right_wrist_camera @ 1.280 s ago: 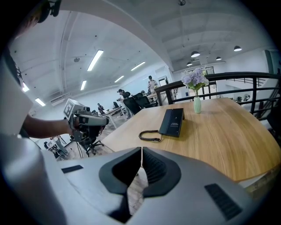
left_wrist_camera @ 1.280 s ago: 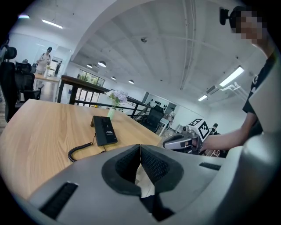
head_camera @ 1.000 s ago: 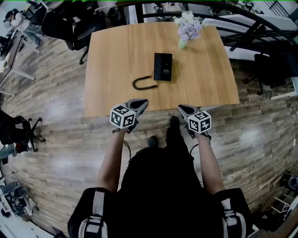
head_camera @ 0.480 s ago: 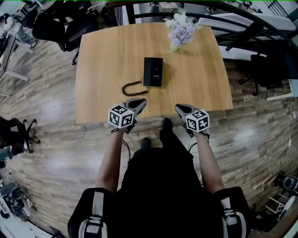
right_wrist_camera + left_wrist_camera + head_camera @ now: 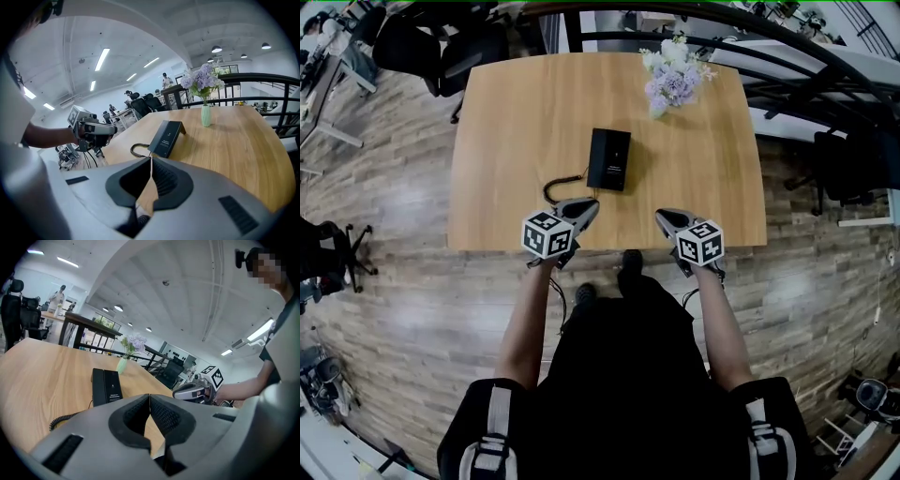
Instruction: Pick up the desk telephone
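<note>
The black desk telephone (image 5: 608, 159) lies flat in the middle of the wooden table (image 5: 506, 122), with its coiled cord (image 5: 562, 186) curling off to its near left. My left gripper (image 5: 586, 208) hovers over the table's near edge, just short of the cord, jaws shut and empty. My right gripper (image 5: 664, 217) is level with it to the right, also shut on nothing. In the left gripper view the telephone (image 5: 106, 386) lies ahead, left of the shut jaws (image 5: 150, 397). The right gripper view has the telephone (image 5: 166, 138) and cord (image 5: 138, 149) straight ahead of the jaws (image 5: 151, 161).
A pale green vase of lilac flowers (image 5: 673, 80) stands at the table's far right, beyond the telephone. Black office chairs (image 5: 441, 47) sit at the far left corner, and a black railing (image 5: 825, 66) runs along the right. Wood floor surrounds the table.
Both grippers have advanced together towards the table and now reach over its near edge. The telephone and cord look nearer. Both jaws stayed shut.
</note>
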`<state>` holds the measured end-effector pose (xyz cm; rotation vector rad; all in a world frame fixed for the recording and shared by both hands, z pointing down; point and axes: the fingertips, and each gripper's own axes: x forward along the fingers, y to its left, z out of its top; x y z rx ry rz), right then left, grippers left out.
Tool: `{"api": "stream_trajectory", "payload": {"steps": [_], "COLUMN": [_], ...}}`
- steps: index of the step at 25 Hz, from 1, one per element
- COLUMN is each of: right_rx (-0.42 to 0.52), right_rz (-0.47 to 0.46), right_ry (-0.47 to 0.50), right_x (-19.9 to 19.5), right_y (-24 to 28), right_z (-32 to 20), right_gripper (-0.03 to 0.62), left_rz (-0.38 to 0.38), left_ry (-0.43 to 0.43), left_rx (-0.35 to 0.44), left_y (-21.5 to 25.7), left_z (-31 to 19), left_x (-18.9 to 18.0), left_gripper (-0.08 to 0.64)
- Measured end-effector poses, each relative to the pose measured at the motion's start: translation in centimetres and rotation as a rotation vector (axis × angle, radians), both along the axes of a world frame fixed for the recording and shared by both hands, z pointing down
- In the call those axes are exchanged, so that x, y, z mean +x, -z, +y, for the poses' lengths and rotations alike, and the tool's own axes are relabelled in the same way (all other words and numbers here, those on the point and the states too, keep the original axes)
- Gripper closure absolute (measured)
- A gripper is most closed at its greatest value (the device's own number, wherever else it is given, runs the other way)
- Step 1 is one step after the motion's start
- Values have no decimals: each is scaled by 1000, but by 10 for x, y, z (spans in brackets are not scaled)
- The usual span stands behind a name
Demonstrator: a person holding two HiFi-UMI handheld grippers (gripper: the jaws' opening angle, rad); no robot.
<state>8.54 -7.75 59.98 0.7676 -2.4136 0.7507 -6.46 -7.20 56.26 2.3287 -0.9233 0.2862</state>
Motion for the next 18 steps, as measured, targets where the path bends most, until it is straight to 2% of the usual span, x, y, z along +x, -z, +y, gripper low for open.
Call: {"api": "stream_trajectory", "payload": {"steps": [7, 18], "right_rx": [-22, -41], "right_rz": [-22, -40], "right_ry": [60, 130], "right_x": [-14, -11], "right_y": [-8, -15], "right_z": [-19, -57], "right_gripper": [566, 566], "left_rz": [-23, -22], "left_ry": [59, 110], "left_rx": [-30, -41], "left_y": [-6, -6], "left_z": [-13, -42], "left_x": [-12, 3], "left_gripper": [538, 538]}}
